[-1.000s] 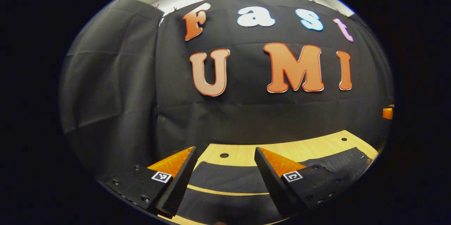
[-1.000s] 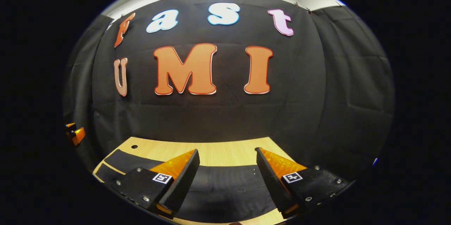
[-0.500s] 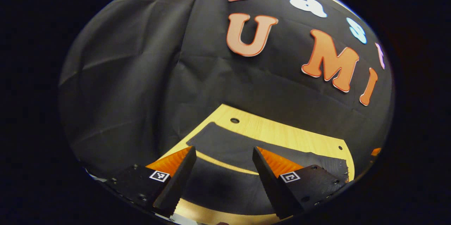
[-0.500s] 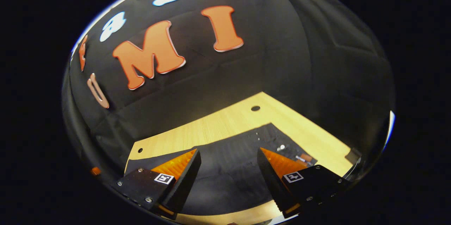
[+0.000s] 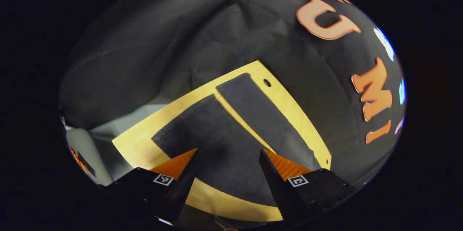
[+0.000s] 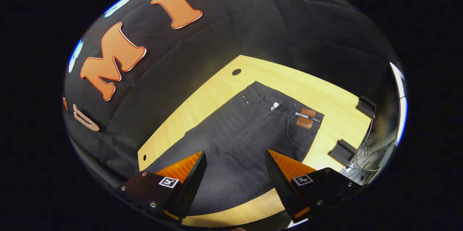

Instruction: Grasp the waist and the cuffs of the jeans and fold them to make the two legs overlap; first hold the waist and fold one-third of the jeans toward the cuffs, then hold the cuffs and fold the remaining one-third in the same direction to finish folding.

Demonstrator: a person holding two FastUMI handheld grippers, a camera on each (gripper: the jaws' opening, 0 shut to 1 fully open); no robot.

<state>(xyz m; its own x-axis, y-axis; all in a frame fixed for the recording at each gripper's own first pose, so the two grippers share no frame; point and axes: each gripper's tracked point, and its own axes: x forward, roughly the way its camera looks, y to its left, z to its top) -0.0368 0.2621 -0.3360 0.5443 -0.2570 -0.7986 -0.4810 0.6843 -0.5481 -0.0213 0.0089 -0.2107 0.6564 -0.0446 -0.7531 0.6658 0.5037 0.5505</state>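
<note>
The black jeans [image 6: 249, 133] lie spread flat on the light wooden table [image 6: 289, 79], front side up. In the right gripper view the waist [image 6: 285, 106] sits toward 1 o'clock, with a small metal button [image 6: 275, 106] and two brown patch labels [image 6: 305, 118] just beside it; whatever's printed on them is too small to read. In the left gripper view both legs run up toward 12 o'clock, cuffs [image 5: 233, 81] at the far end, a thin strip of table showing between the legs. The left gripper [image 5: 226, 158] hangs over the legs, fingers spread wide, gripping nothing. The right gripper [image 6: 235, 160] is the same over the thigh area, wide apart and empty. Two small black blocks [image 6: 365, 106] sit on the table edge at 3 o'clock, loose cables [image 6: 361, 151] near them.
</note>
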